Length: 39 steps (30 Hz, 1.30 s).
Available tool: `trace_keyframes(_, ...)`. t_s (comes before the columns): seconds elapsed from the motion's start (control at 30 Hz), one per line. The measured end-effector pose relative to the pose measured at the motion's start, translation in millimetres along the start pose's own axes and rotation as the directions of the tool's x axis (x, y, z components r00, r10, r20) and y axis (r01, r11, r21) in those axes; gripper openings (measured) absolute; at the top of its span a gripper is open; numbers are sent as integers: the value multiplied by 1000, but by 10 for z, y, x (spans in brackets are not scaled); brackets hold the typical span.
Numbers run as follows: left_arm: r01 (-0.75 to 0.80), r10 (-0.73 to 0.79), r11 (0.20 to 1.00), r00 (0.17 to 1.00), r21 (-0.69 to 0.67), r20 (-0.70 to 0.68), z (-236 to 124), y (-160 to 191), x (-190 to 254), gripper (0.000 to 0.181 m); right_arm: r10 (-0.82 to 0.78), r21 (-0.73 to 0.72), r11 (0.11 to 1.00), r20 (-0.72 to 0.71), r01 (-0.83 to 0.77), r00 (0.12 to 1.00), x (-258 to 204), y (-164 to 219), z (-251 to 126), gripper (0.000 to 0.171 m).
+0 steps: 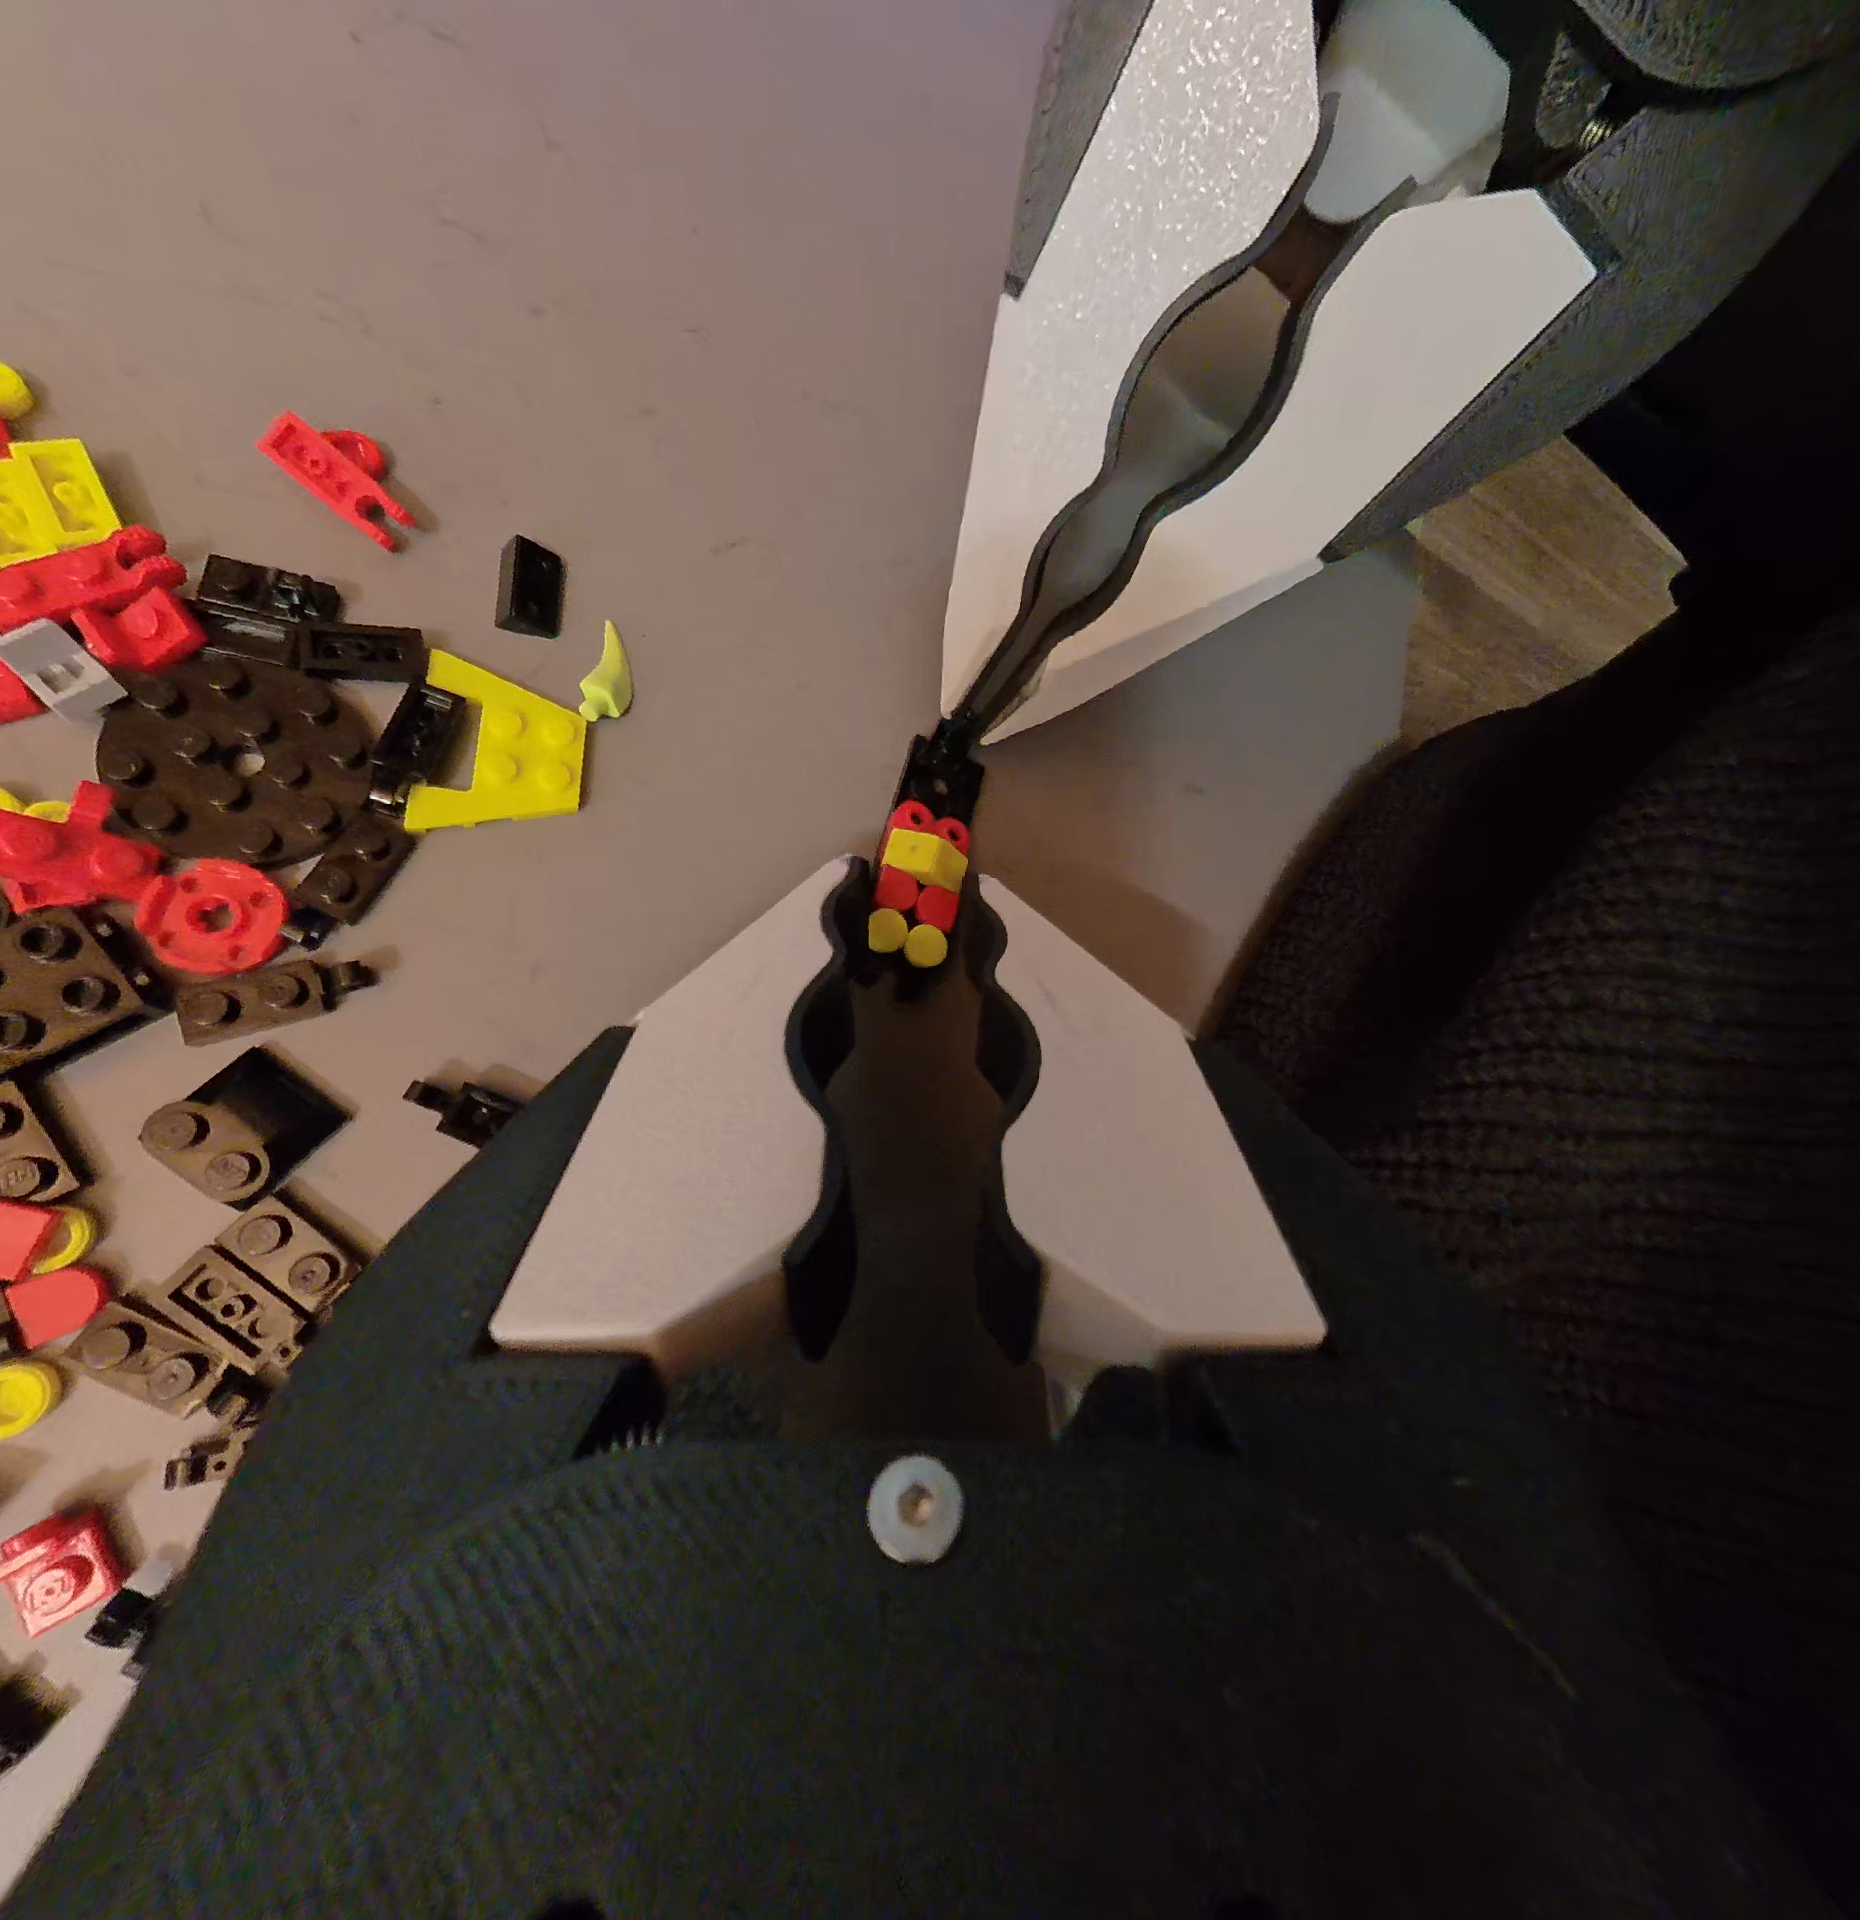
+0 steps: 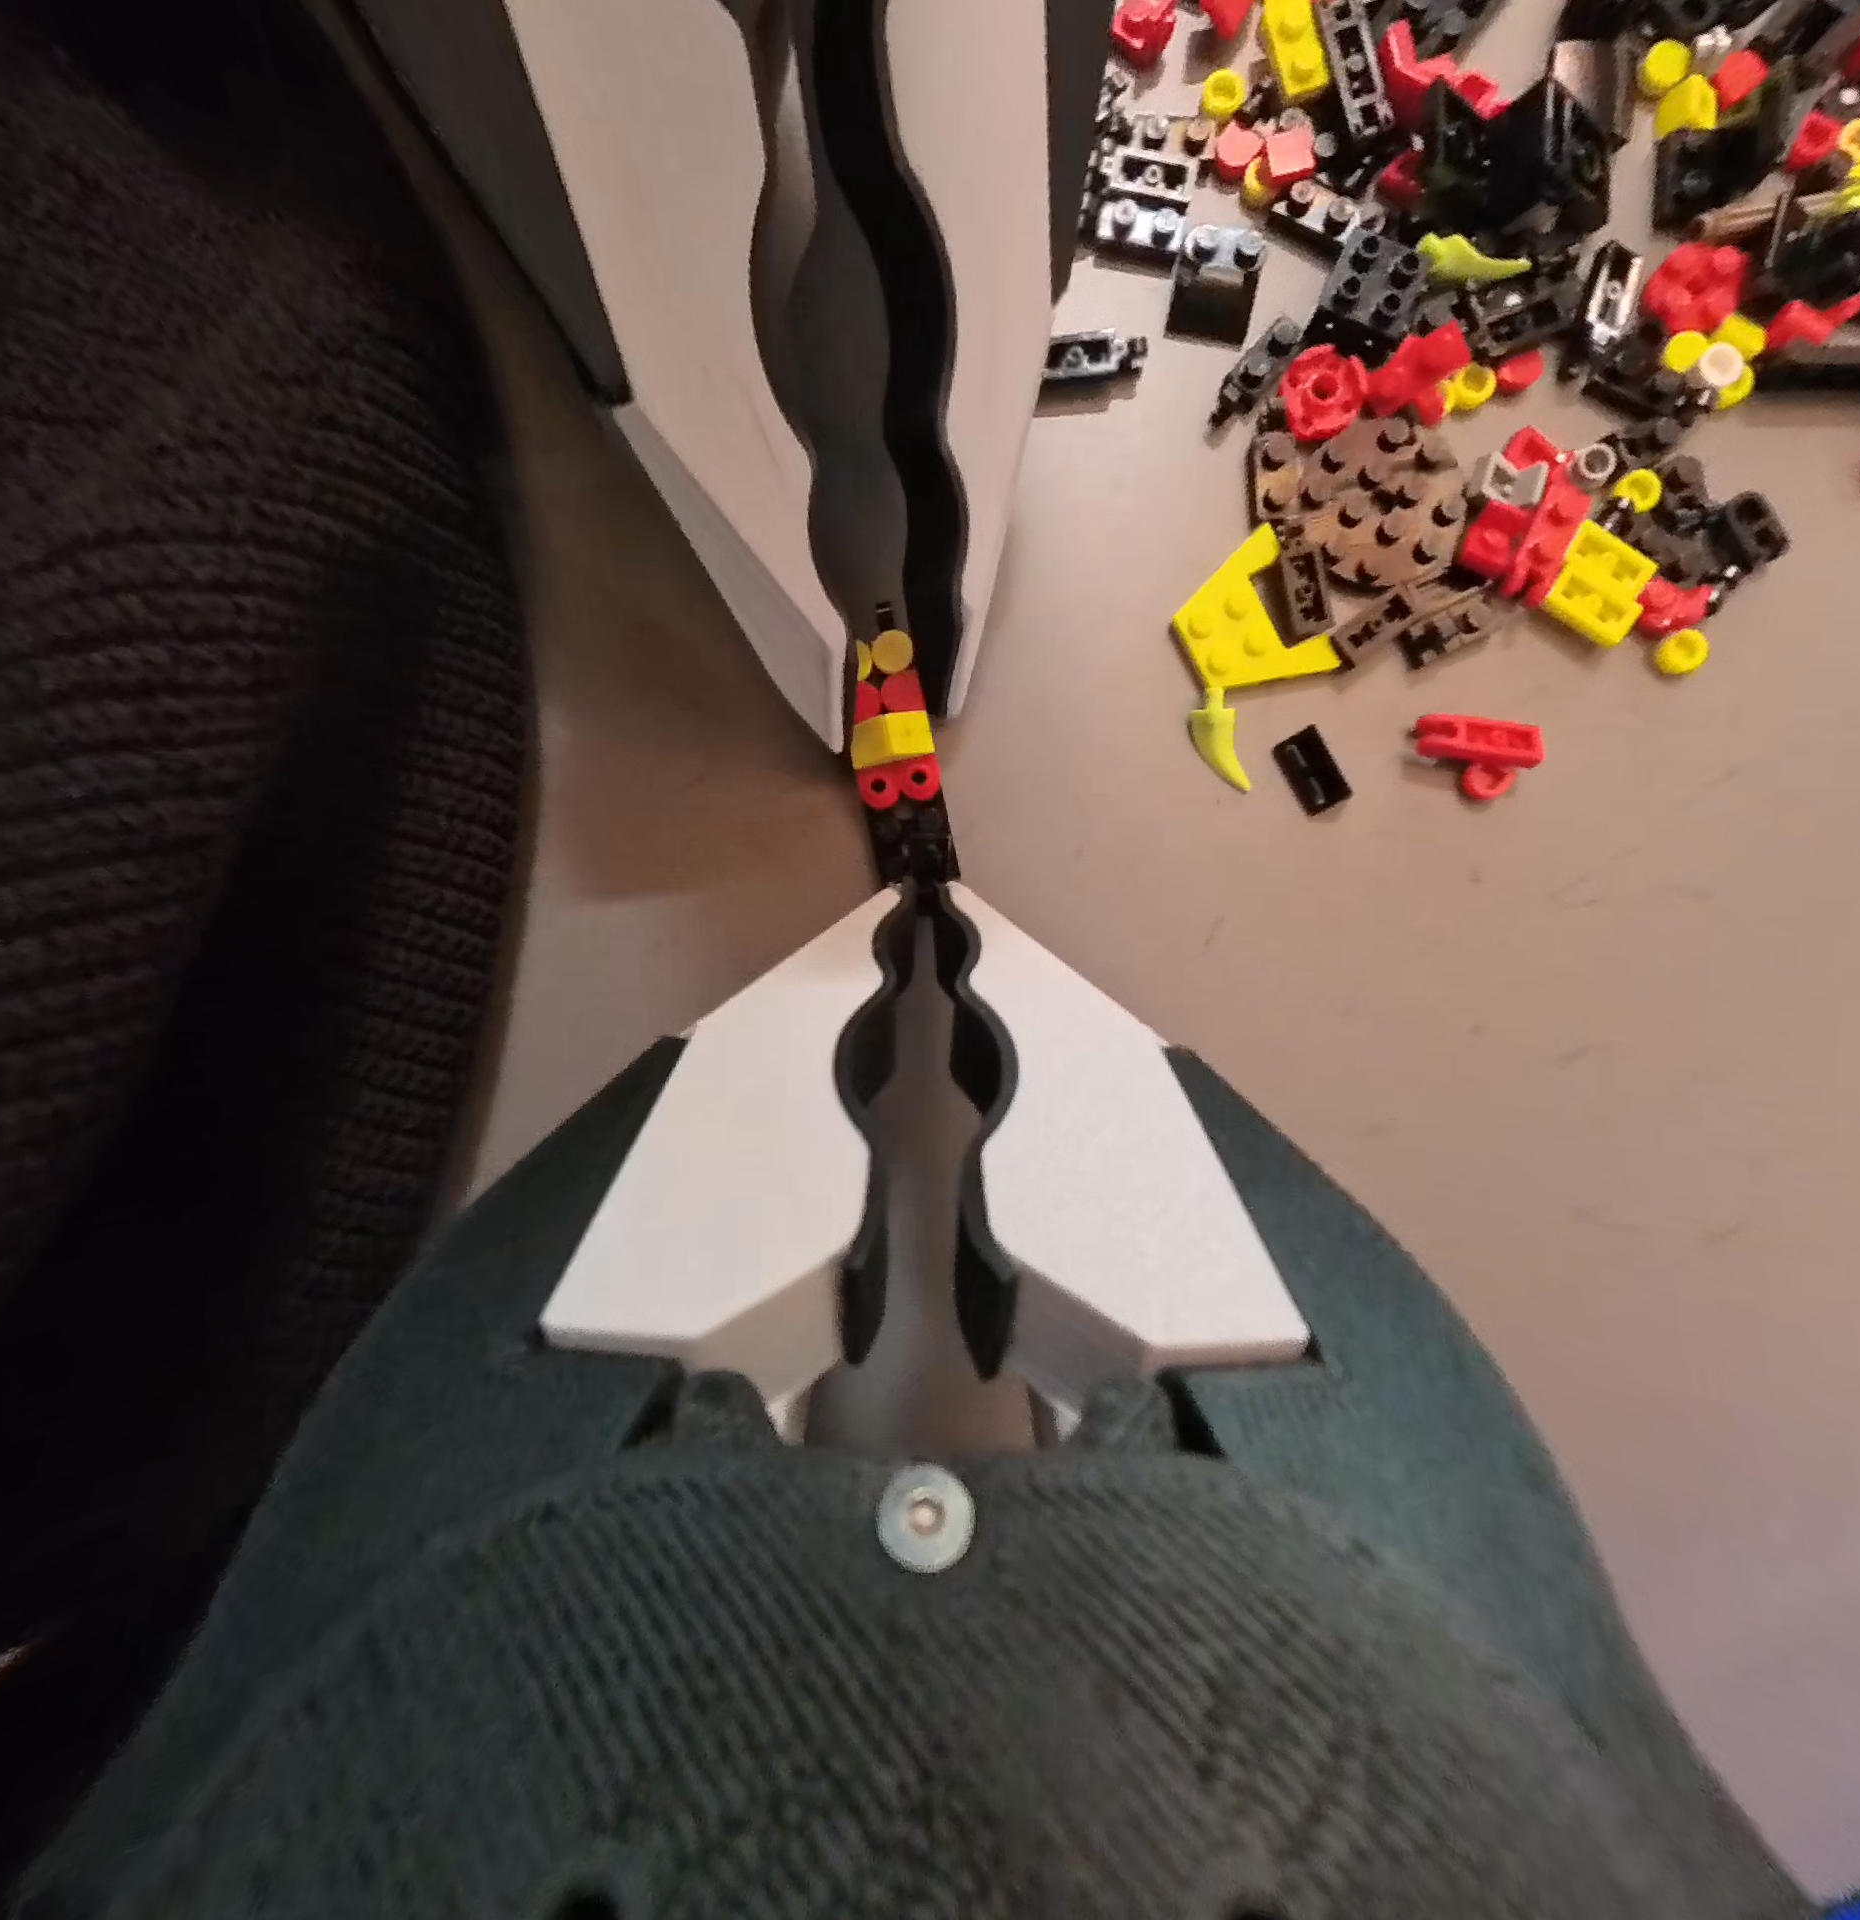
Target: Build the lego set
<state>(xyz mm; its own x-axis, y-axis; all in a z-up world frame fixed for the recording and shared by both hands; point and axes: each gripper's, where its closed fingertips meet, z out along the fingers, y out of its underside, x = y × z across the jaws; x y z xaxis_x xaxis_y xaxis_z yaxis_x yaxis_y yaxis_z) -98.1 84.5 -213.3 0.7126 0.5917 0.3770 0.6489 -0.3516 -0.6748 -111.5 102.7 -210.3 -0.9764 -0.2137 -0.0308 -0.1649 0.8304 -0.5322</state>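
- Left claw (image 1: 910, 914) pinches the small lego assembly (image 1: 918, 883) at its yellow-stud end.
- Right claw (image 2: 918, 894) appears closed on the black end; the long axis runs claw to claw above the tabletop (image 2: 1321, 1039).

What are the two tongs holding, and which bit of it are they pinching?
Both hold one little lego build. The left tongs grip its yellow-and-red end; the right tongs pinch its black end.
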Motion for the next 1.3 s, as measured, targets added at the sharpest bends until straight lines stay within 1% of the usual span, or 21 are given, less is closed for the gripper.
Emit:
trace_keyframes(0.03,-7,7,1000,1000,0,2,0,1,2,16,-17,-9,1000,9,17,1000,-1,-1,1,2)
trace_keyframes(0.27,-35,35,999,999,-5,-2,8,10,33,16,-153,-86,983,72,159,986,-24,-42,18,2)
trace_keyframes(0.57,-17,17,1000,1000,1,-7,7,1,21,15,-251,-213,939,116,271,961,-27,-43,31,2)
trace_keyframes(0.9,-12,12,1000,1000,1,-17,4,2,24,15,-194,-214,952,127,218,973,-8,-62,42,1)
trace_keyframes(0.97,-13,13,1000,1000,1,-19,5,2,25,14,-153,-218,958,150,184,977,10,-61,56,1)
trace_keyframes(1.07,-13,13,1000,1000,1,-19,6,2,26,14,-91,-214,967,224,140,970,10,-66,55,2)
trace_keyframes(1.17,-14,14,1000,1000,1,-16,4,1,24,14,-88,-226,963,257,149,962,10,-69,56,2)
trace_keyframes(1.3,-6,6,1000,1000,2,-21,-2,1,16,14,-82,-209,968,260,139,962,11,-80,60,2)
